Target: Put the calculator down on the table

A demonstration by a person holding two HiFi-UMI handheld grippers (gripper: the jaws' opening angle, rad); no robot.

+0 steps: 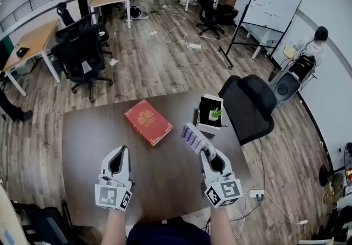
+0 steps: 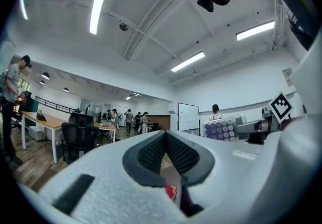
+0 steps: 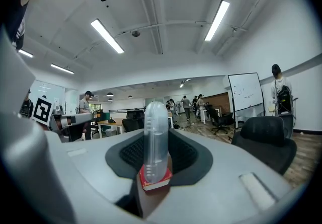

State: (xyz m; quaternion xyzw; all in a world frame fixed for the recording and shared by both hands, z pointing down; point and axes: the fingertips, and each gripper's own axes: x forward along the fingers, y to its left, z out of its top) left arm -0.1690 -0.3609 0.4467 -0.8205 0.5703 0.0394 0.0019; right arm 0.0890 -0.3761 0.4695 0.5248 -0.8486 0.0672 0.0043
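A pale calculator (image 1: 193, 139) with purple keys is clamped at its near end in my right gripper (image 1: 205, 154) and juts out over the dark brown table (image 1: 93, 178). The right gripper view shows the calculator (image 3: 155, 137) edge-on, standing upright between the pads of my right gripper (image 3: 155, 160). The calculator's keys (image 2: 220, 130) also show at the right of the left gripper view. Over the table's left front, my left gripper (image 1: 120, 154) has its tips together and holds nothing. In the left gripper view the tips of my left gripper (image 2: 165, 135) meet.
A red book (image 1: 147, 121) lies mid-table, ahead of both grippers. A white box with a small green plant (image 1: 210, 113) sits at the table's far right edge. A black office chair (image 1: 250, 103) stands just beyond it. A power strip and cables (image 1: 256, 193) lie on the floor at right.
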